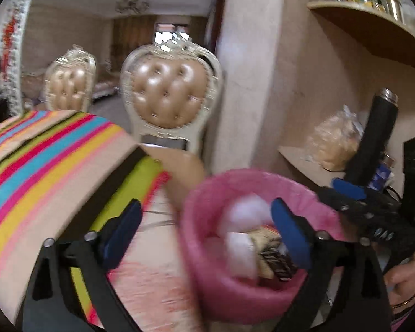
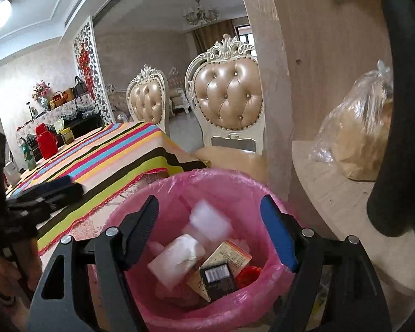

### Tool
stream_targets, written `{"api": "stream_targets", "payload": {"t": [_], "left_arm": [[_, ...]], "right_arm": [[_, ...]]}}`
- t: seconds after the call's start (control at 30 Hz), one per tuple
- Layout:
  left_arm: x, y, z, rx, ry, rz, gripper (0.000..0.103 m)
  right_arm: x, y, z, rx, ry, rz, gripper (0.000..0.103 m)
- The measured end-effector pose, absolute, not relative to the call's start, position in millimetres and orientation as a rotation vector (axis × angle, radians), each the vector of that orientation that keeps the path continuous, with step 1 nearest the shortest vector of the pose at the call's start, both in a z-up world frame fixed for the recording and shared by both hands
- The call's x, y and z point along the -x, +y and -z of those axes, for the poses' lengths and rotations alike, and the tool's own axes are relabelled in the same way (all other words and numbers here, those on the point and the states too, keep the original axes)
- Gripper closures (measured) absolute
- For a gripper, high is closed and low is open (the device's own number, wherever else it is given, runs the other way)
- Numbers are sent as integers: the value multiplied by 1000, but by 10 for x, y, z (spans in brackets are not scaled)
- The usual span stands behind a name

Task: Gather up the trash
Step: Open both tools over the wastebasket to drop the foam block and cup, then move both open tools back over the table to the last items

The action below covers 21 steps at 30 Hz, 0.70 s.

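Right wrist view: we hold right gripper spread, empty, above pink-lined bin | left gripper spread, empty | tissue and cartons inside bin

Tufted chairs by striped tablecloth, chandelier overhead.

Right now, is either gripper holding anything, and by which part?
Nothing is held. Both the left gripper and right gripper have open jaws above the bin.

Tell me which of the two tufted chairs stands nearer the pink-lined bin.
The larger-looking chair, right beside the wall edge; the other chair sits farther back along the striped table.
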State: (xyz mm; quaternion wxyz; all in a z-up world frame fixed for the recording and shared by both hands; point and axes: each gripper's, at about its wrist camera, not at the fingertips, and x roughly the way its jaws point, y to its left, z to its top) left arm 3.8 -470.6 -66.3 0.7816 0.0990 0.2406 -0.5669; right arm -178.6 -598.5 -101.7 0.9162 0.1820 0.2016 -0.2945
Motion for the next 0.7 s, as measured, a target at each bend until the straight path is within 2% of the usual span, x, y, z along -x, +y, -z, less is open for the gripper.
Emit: {"api": "stream_targets", "payload": {"t": [0.03, 0.27, 0.47, 0.6, 0.7], "left_arm": [[-119, -4589, 640, -204, 513, 1188, 5], [-548, -3872, 485, -206, 512, 1028, 5], [-841, -3060, 441, -248, 482, 844, 5], [-1034, -2479, 468, -265, 483, 725, 5], [-1248, -1953, 503, -284, 477, 594, 5]], "right_arm": [[1780, -5949, 994, -375, 415, 601, 30], [1462, -5596, 808, -334, 428, 511, 29], [722, -4919, 670, -254, 461, 322, 26], [207, -4401, 638, -223, 499, 195, 19], [-225, -3939, 624, -199, 535, 89, 19]]}}
